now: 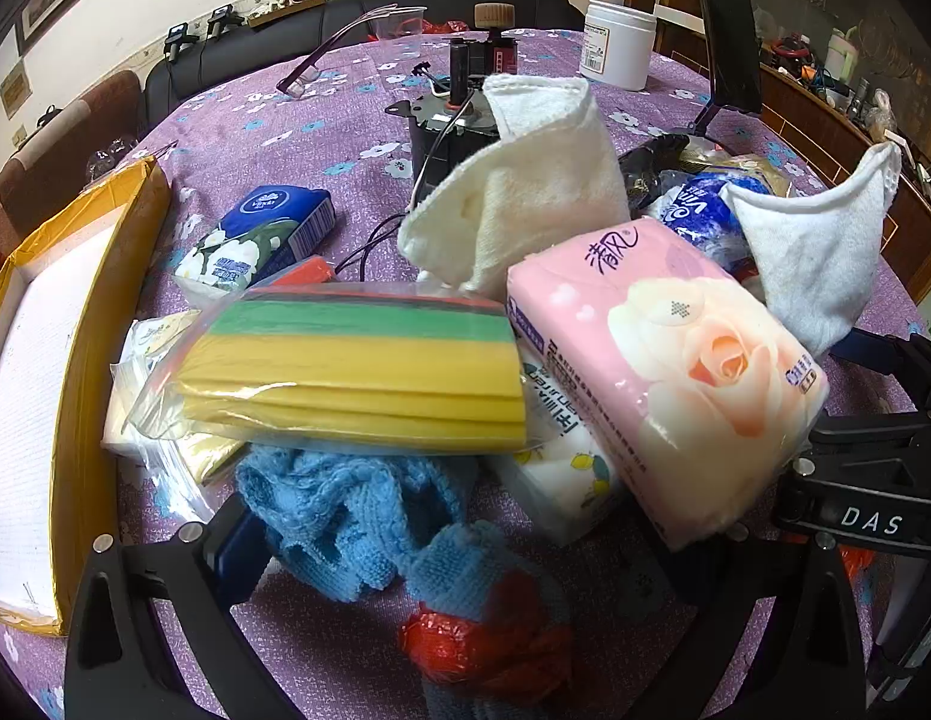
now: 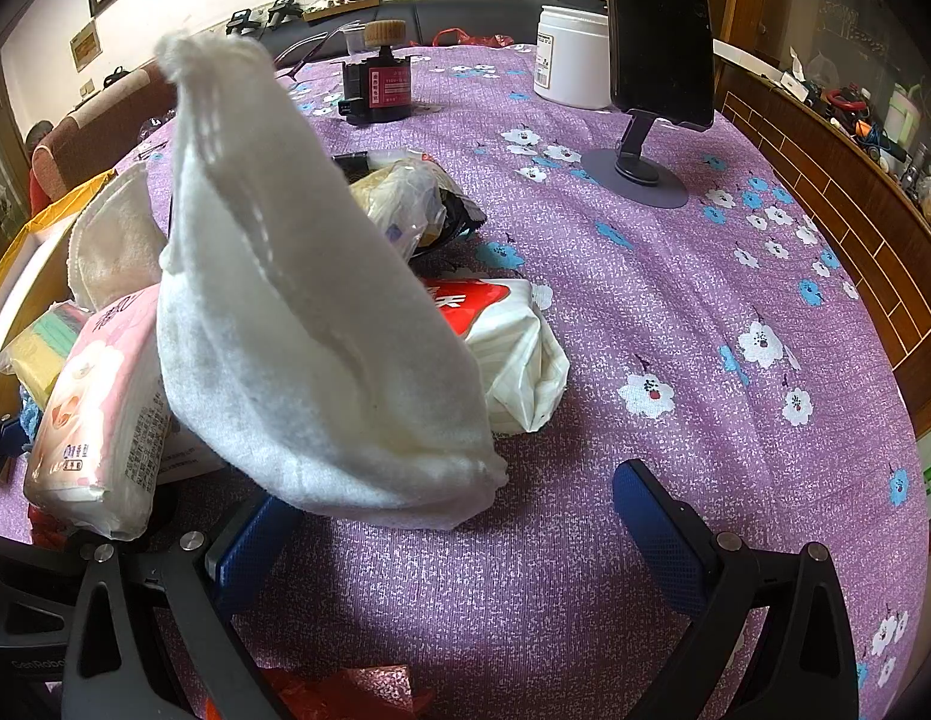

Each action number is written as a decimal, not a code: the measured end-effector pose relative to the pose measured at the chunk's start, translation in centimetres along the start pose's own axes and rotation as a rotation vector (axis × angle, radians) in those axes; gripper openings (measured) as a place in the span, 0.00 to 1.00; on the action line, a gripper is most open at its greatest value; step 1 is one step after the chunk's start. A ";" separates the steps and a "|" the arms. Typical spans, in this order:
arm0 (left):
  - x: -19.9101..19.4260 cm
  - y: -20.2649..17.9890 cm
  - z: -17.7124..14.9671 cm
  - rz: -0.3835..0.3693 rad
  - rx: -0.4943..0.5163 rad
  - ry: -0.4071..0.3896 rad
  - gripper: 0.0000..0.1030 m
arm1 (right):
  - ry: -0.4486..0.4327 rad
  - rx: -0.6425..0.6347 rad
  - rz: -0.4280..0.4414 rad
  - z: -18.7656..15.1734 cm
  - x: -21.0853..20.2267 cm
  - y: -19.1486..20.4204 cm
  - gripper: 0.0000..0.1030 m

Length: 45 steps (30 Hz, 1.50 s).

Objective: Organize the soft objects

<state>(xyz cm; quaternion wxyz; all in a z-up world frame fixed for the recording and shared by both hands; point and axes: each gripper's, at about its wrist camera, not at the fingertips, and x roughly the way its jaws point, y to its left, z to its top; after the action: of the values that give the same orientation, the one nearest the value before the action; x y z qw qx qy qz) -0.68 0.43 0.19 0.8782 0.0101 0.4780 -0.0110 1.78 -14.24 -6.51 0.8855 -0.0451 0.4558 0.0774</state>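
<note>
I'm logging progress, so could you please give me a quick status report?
Both grippers, left and right, open, holding nothing. Soft items still piled beside cardboard box. White towel stands before right gripper.

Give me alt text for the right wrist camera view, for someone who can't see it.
A white towel stands bunched up just ahead of the open right gripper, on a purple floral tablecloth. A pink tissue pack lies to its left, a red-and-white tissue pack behind it, and a phone stand farther back.

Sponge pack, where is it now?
Left wrist view, centre-left: the sponge pack lies atop the pile, between the cardboard box and pink tissue pack, above the blue towel.
</note>
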 end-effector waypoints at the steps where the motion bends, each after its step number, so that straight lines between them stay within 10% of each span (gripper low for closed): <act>1: 0.0 0.0 0.0 0.000 0.000 0.000 1.00 | 0.000 0.000 0.000 0.0 0.0 0.0 0.99; 17: -0.2 -0.2 -0.2 -0.001 0.008 0.004 1.00 | 0.000 0.000 -0.001 0.0 0.0 0.0 0.99; 31: -9.8 5.7 -0.4 -0.215 0.073 0.018 0.95 | 0.000 0.000 0.000 0.0 0.0 0.0 0.99; 45: -6.6 4.3 -1.0 -0.346 0.102 0.141 0.95 | 0.000 0.000 0.000 0.0 0.0 0.0 0.99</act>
<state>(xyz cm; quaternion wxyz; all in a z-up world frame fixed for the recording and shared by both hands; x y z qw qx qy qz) -4.93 4.79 5.20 0.8258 -0.0270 0.5320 -0.1850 1.78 -14.24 -6.48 0.8855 -0.0451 0.4560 0.0772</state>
